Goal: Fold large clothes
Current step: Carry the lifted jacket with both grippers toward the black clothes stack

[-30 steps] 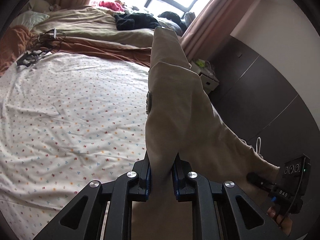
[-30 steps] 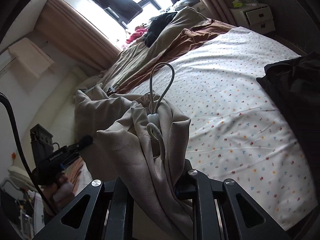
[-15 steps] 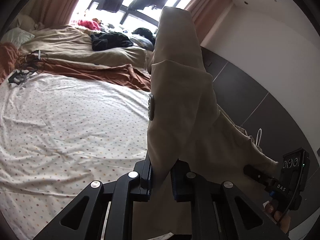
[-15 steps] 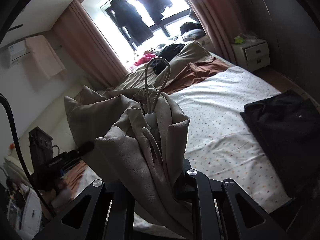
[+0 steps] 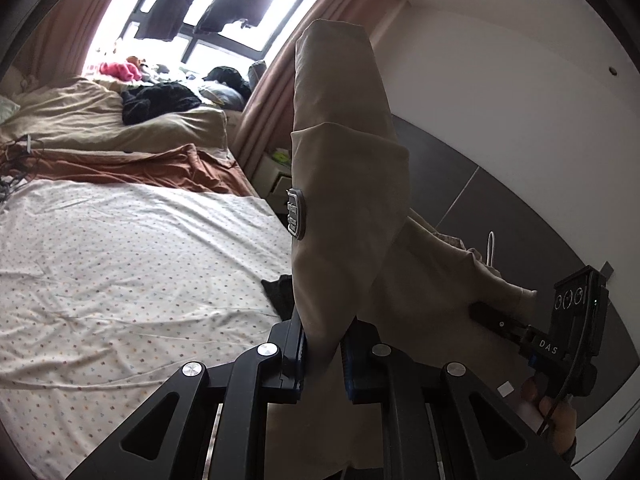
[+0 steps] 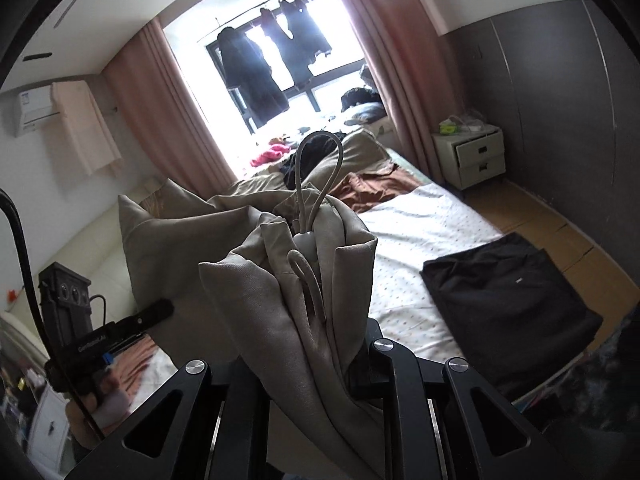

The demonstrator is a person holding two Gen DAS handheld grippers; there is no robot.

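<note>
A large beige garment [image 5: 348,216] hangs in the air above the bed, held at two places. In the left wrist view my left gripper [image 5: 323,350] is shut on a fold of it, and a grey badge [image 5: 295,219] shows on the cloth. The fabric runs right to my right gripper [image 5: 492,318], held by a hand. In the right wrist view my right gripper [image 6: 316,344] is shut on a bunched part of the beige garment [image 6: 280,272] with a pale drawstring loop [image 6: 316,184] and toggle. My left gripper [image 6: 160,310] shows at the left there.
Below lies a bed with a dotted white sheet [image 5: 120,264] and brown and beige bedding [image 5: 120,160] at the far end. A folded black garment [image 6: 508,292] lies at the bed's near right corner. A white nightstand [image 6: 468,156], dark wardrobe doors [image 6: 560,120] and a window [image 6: 280,72] hung with dark clothes surround it.
Both grippers have risen, lifting the beige garment higher off the bed, so more of the window, walls and floor shows. The grips on the cloth are unchanged.
</note>
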